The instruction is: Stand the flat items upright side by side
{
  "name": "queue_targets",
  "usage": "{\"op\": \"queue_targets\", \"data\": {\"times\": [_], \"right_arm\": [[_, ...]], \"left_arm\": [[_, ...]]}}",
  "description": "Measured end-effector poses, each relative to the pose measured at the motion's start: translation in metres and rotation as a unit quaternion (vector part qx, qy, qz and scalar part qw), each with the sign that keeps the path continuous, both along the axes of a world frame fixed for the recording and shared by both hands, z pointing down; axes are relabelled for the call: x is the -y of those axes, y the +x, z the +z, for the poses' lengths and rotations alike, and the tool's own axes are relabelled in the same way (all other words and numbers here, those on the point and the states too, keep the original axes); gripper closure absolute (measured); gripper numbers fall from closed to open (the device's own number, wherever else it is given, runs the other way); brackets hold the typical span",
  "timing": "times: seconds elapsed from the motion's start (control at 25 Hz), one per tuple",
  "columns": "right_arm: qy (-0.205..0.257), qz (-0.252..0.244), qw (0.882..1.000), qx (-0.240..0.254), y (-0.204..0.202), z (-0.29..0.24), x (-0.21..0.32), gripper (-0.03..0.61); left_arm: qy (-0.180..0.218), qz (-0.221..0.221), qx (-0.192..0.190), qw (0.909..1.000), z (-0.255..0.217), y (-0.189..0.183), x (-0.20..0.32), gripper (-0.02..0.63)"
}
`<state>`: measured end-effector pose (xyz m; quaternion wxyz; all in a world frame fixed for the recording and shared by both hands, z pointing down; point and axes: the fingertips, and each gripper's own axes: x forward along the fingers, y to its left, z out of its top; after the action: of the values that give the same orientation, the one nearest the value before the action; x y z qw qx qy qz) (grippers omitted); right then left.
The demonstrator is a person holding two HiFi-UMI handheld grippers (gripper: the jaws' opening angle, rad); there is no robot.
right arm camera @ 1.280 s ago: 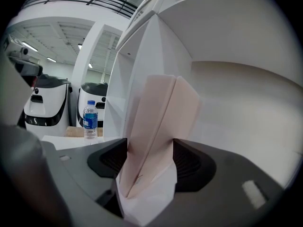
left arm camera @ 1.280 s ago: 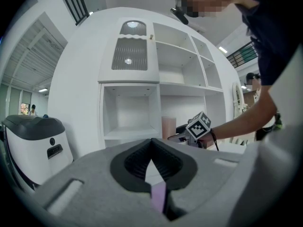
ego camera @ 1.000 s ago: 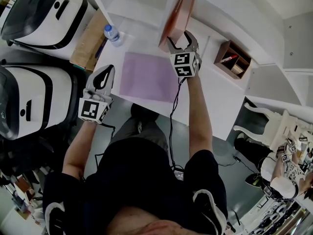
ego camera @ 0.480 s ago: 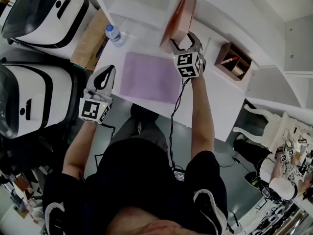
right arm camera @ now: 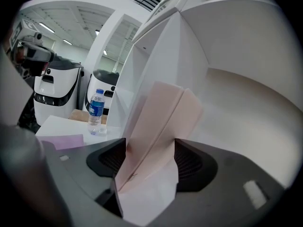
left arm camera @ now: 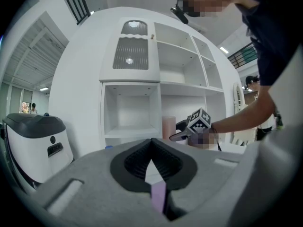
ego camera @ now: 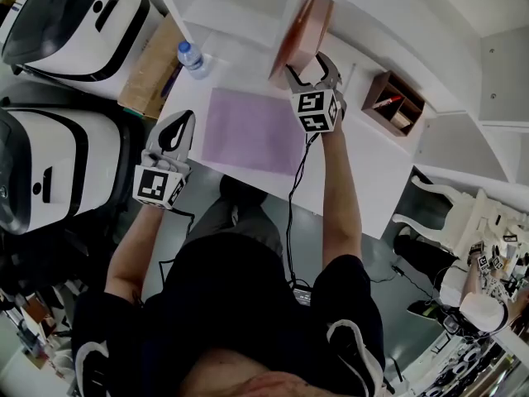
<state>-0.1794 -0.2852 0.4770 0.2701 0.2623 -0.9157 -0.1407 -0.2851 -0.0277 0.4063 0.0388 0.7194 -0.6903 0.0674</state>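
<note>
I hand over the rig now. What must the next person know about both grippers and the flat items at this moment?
The left gripper is shut and empty, held beside the desk.
The right gripper is at the shelf. Its fingers have just been opening, and the pink flat items stand between them, apparently not gripped.
Things: the pink flat items stand tilted in the shelf. The purple sheet lies flat on the desk.
Done: the pink flat items are stood up.
Left: probably draw the right gripper back, then stand the purple sheet beside them.
</note>
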Motion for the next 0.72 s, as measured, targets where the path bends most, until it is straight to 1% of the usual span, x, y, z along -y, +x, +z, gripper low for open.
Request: {"op": "queue_targets", "data": {"times": [0.48,0.72], "right_arm": [[-0.003,0.009,1.0,0.022,0.013,-0.009,0.004,0.244],[-0.001,0.002,1.0,0.03,0.015,-0.011,-0.001,0.242]], "left_arm": [[-0.002,0.001,0.004,1.0,0.001,-0.002,-0.001,0.614],[-0.002,0.003,0.006,1.0,0.002,-0.001,0.0,0.614]]}}
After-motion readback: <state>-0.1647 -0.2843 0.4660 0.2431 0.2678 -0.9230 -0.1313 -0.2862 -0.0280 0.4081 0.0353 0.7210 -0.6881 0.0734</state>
